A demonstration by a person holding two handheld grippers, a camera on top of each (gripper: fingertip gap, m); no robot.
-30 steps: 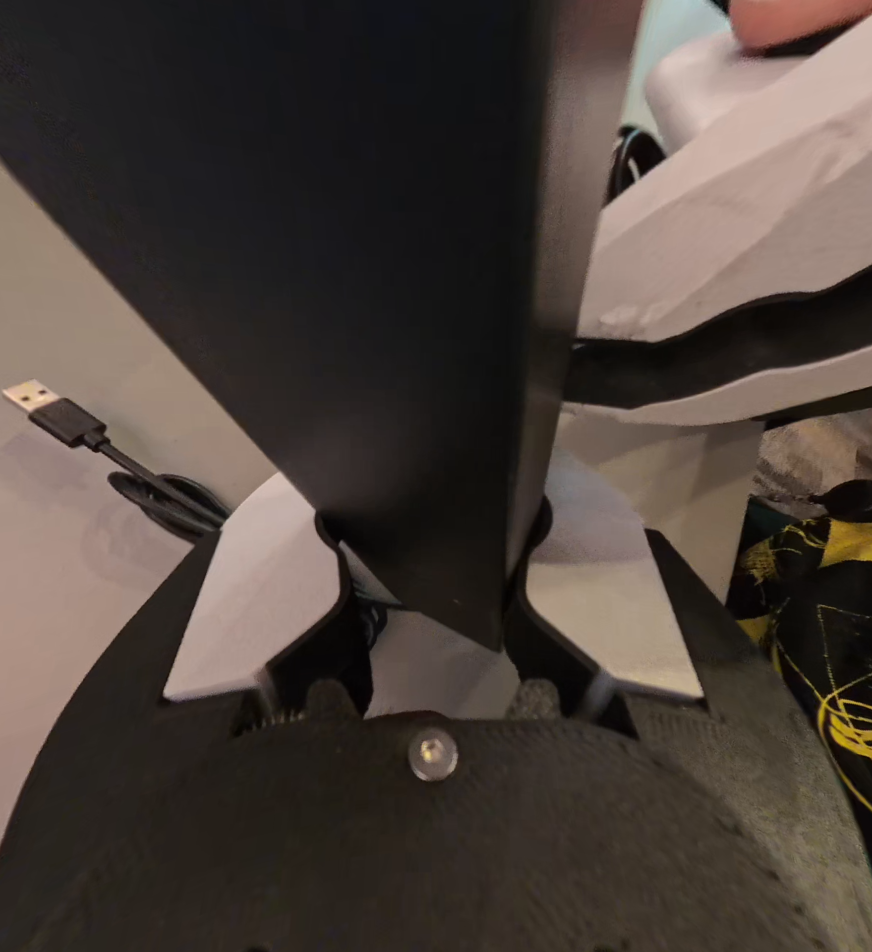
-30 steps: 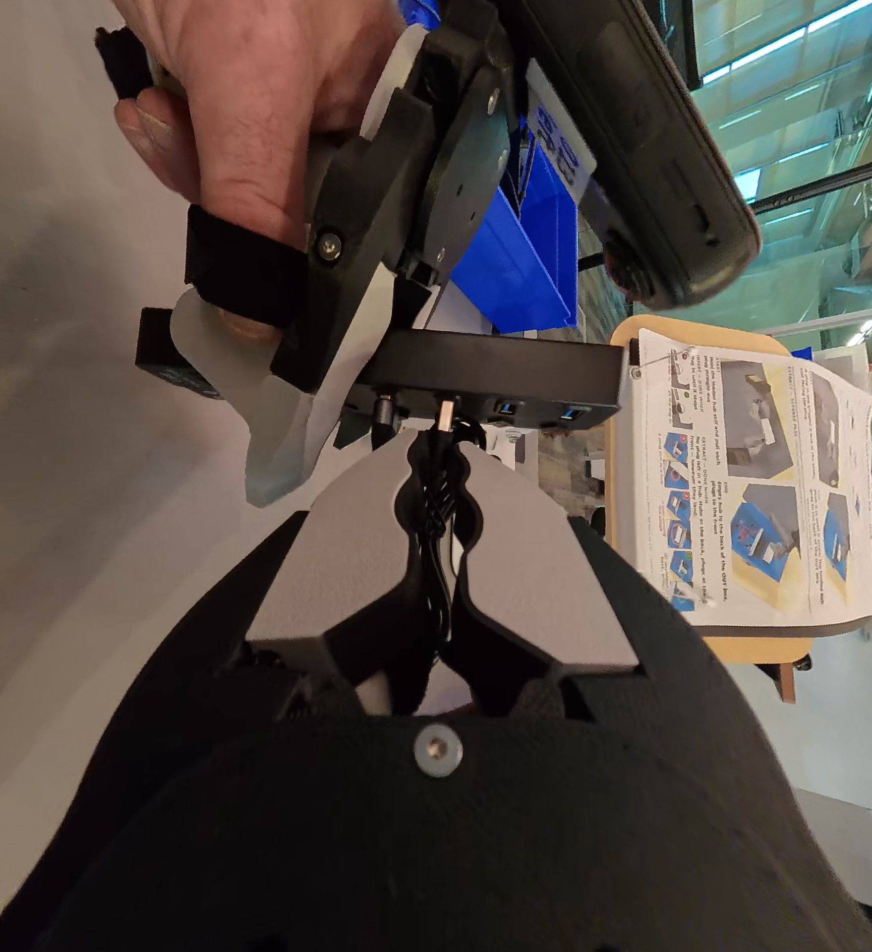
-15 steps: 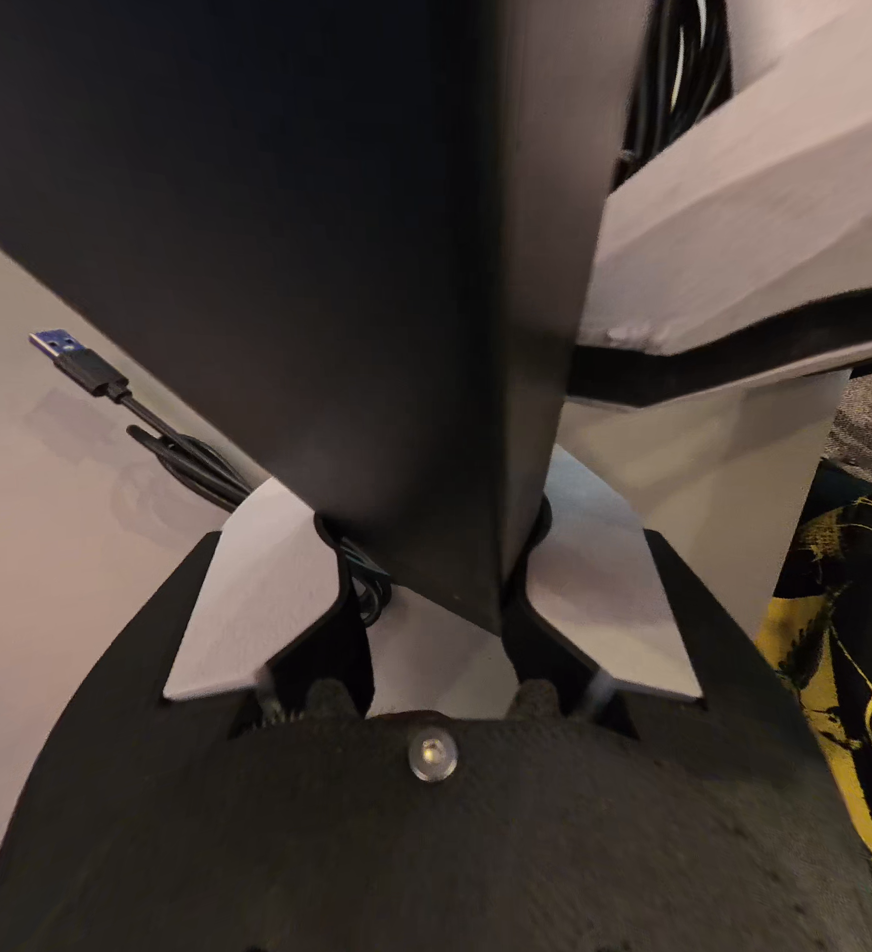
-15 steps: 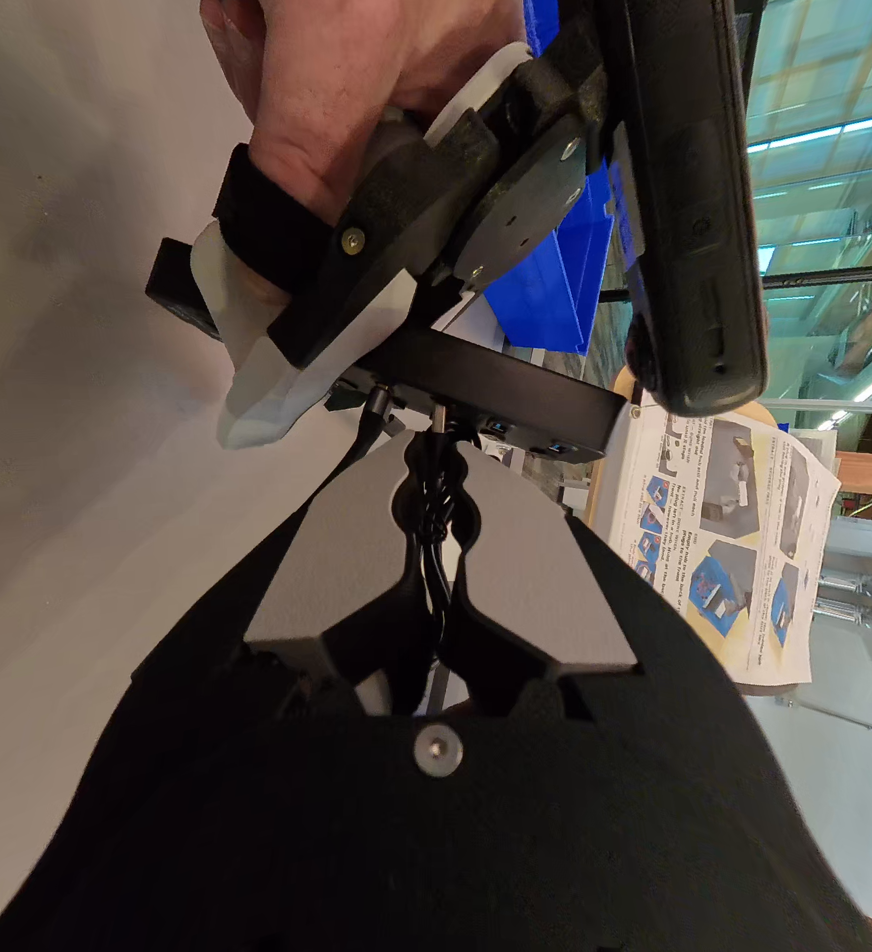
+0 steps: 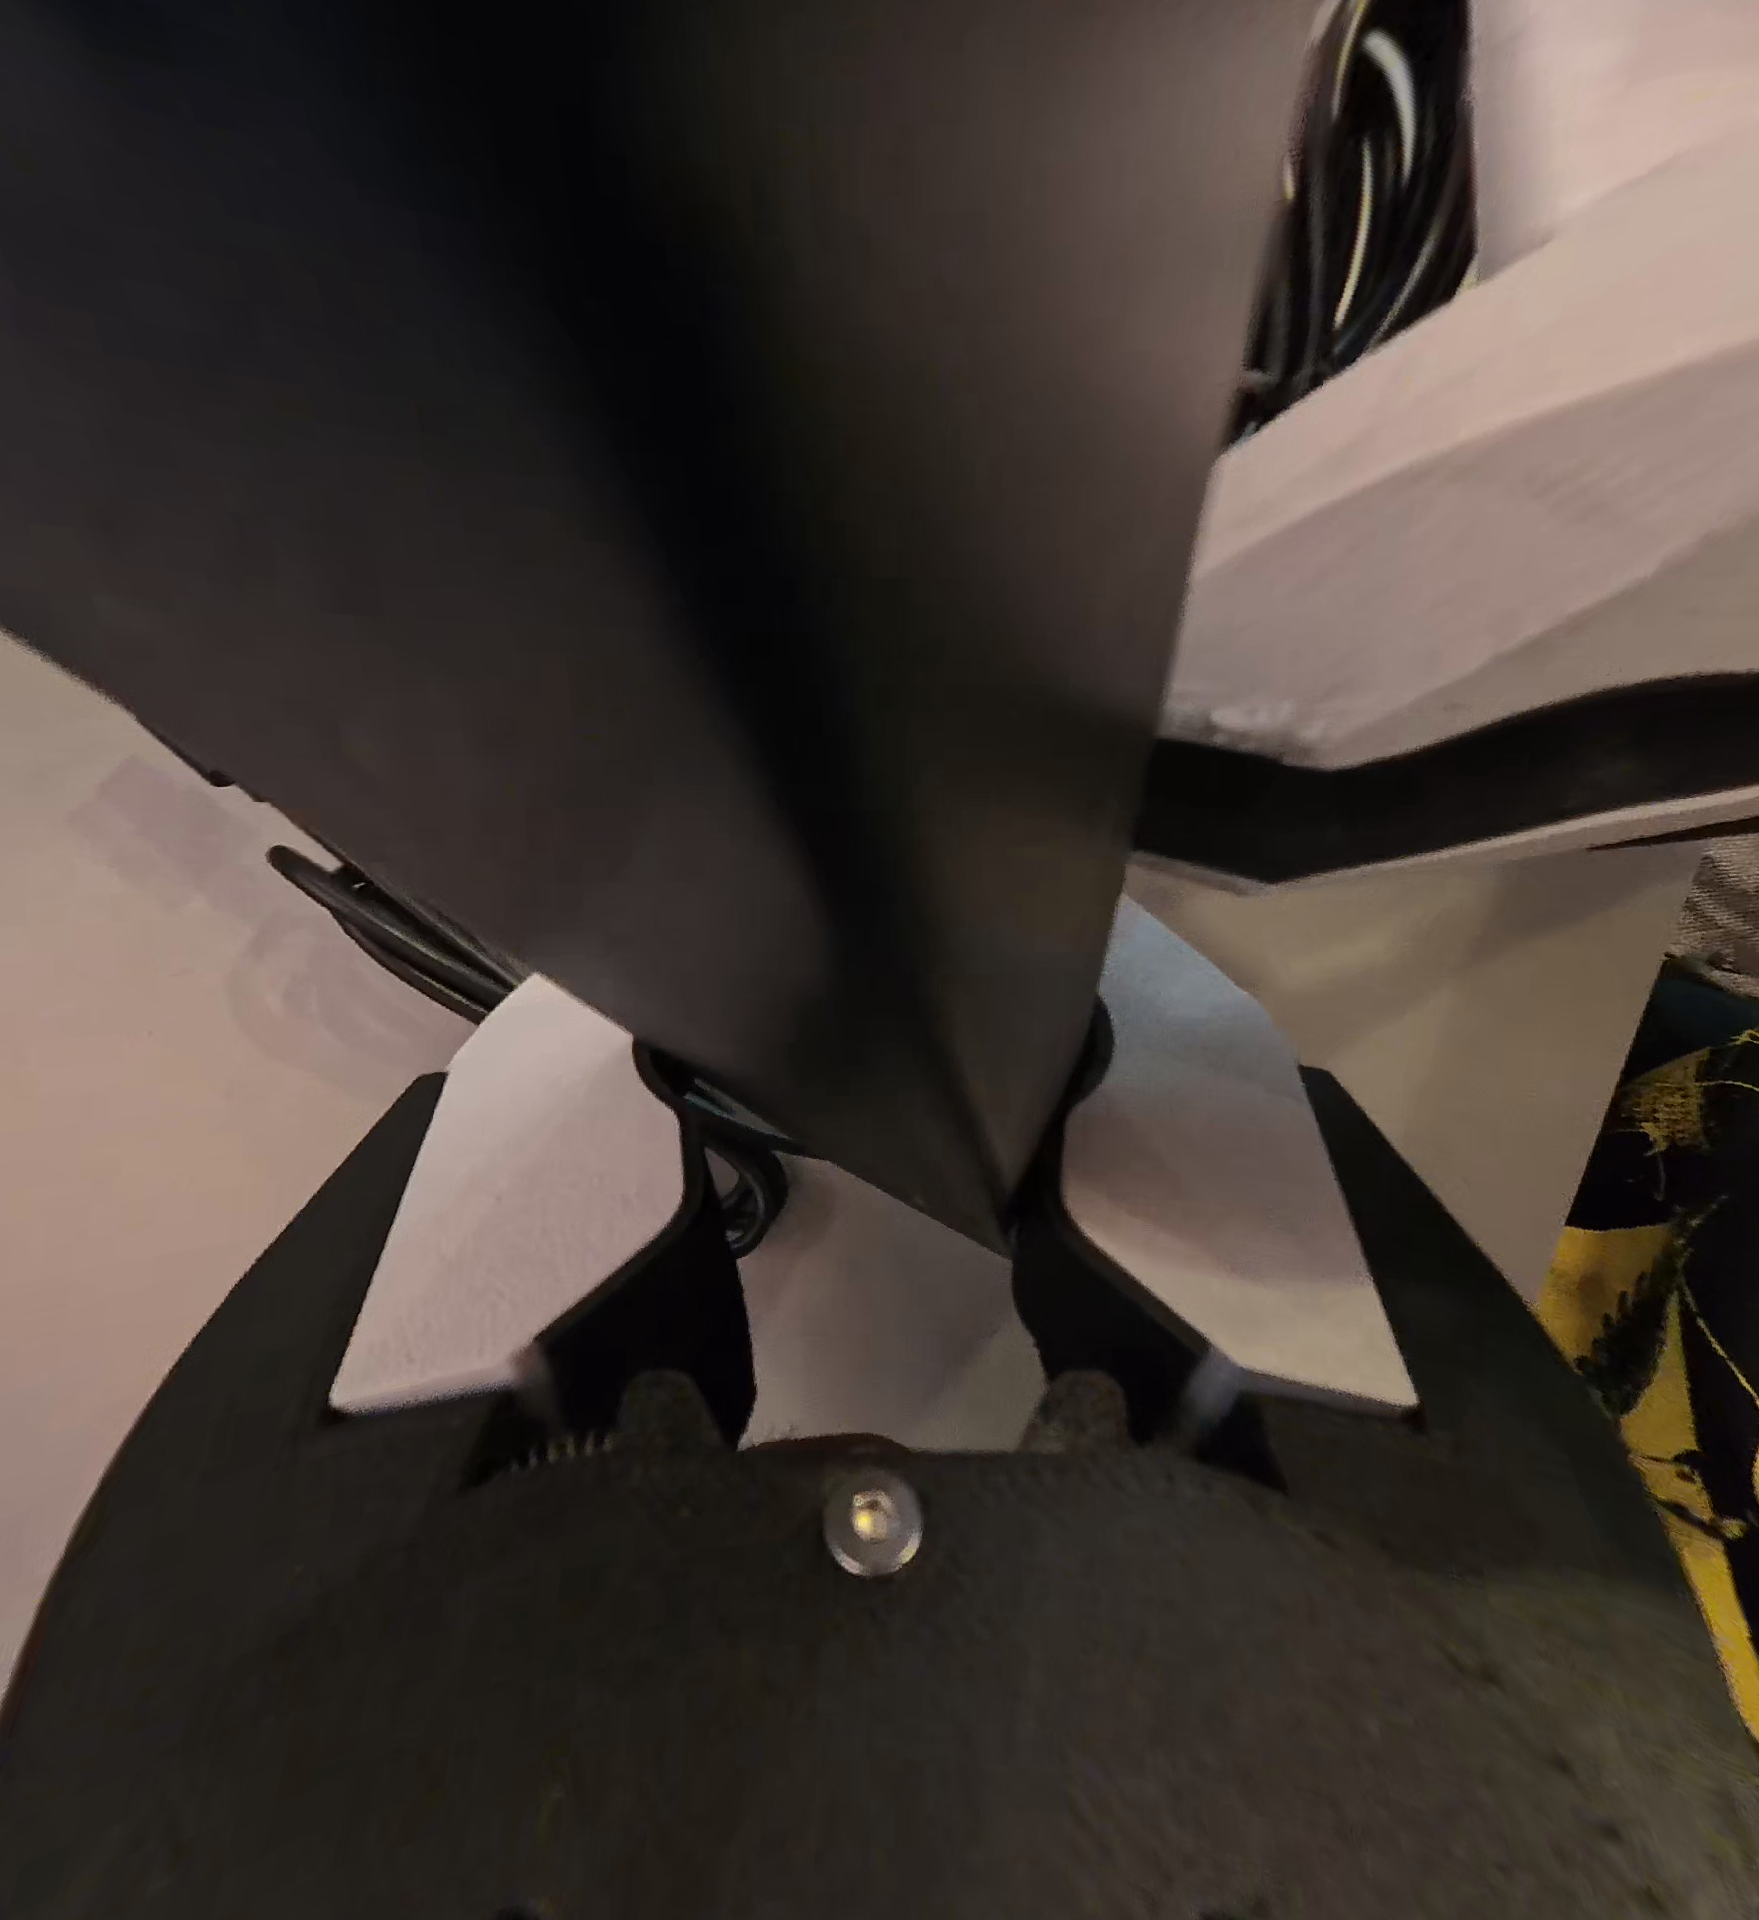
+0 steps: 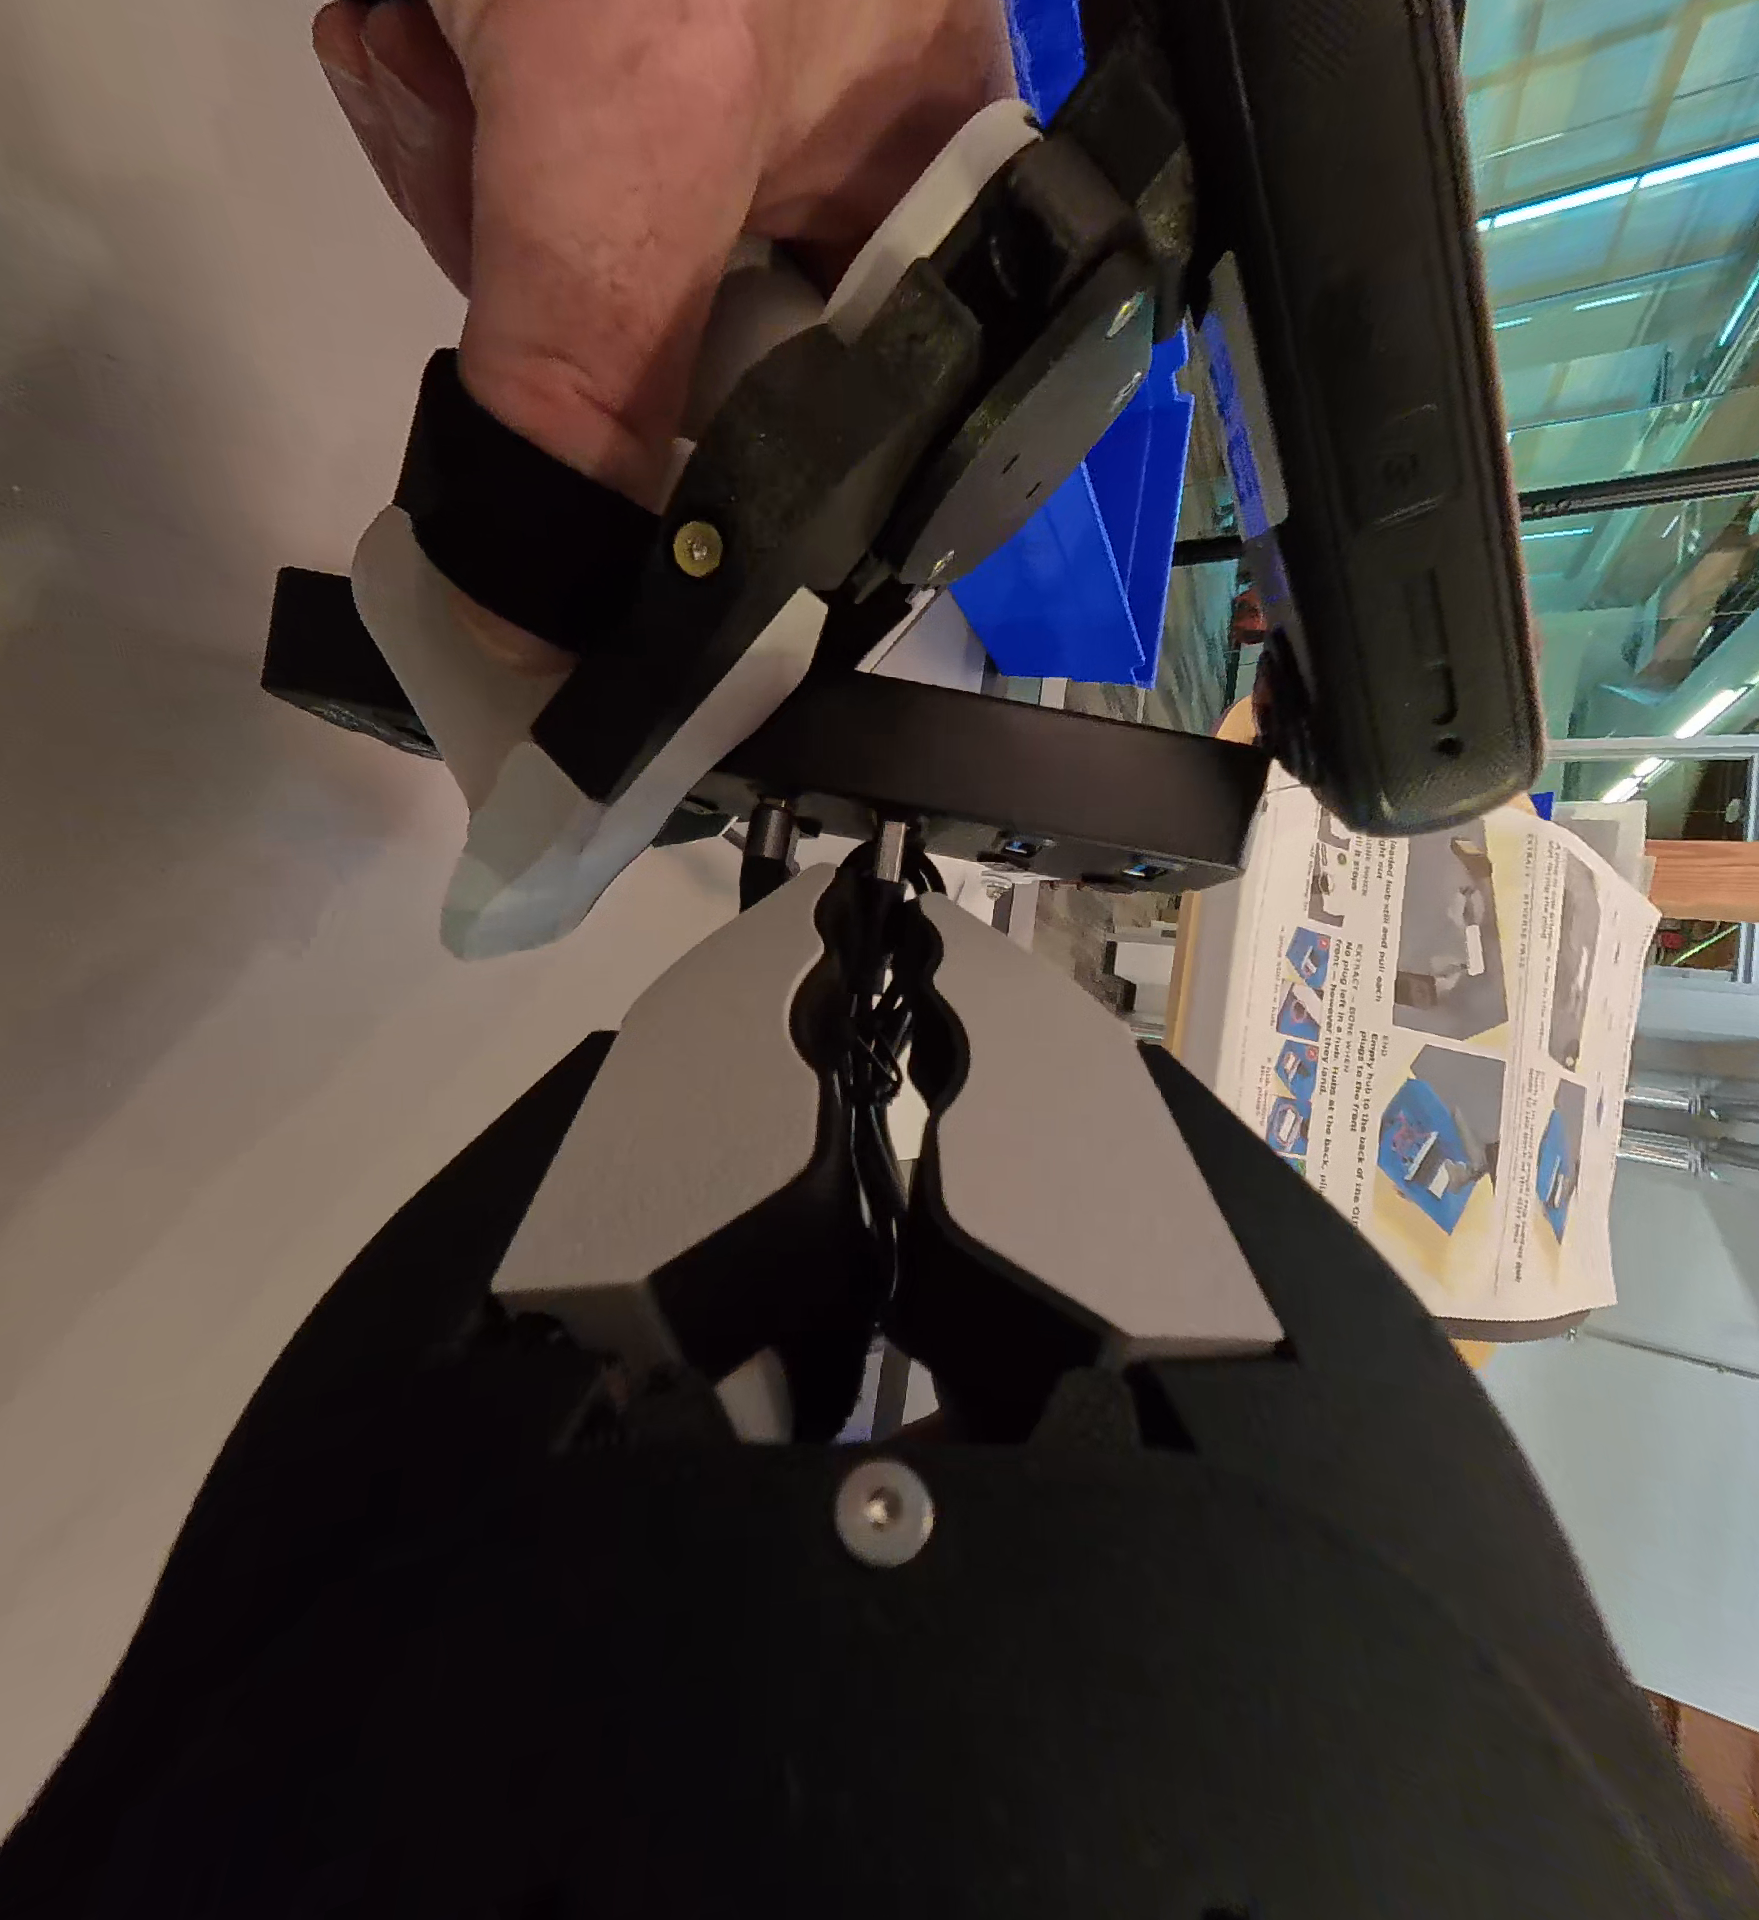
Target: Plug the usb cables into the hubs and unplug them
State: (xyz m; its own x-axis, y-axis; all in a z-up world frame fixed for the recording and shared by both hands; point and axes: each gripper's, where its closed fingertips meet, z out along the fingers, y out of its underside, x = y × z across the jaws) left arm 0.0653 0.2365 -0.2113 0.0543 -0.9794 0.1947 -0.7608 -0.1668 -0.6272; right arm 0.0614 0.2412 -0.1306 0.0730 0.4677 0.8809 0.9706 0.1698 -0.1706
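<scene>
Left gripper clamped across a black USB hub, fingers spread wide with the hub's corner wedged between them; hub lifted above the pale table. Right gripper closed narrow on a black USB cable, its metal plug seated at a port on the hub's edge. A second plug already in the neighbouring port. A loose cable coil lying on the table beneath the hub. Blue bin and a printed sheet behind.
</scene>
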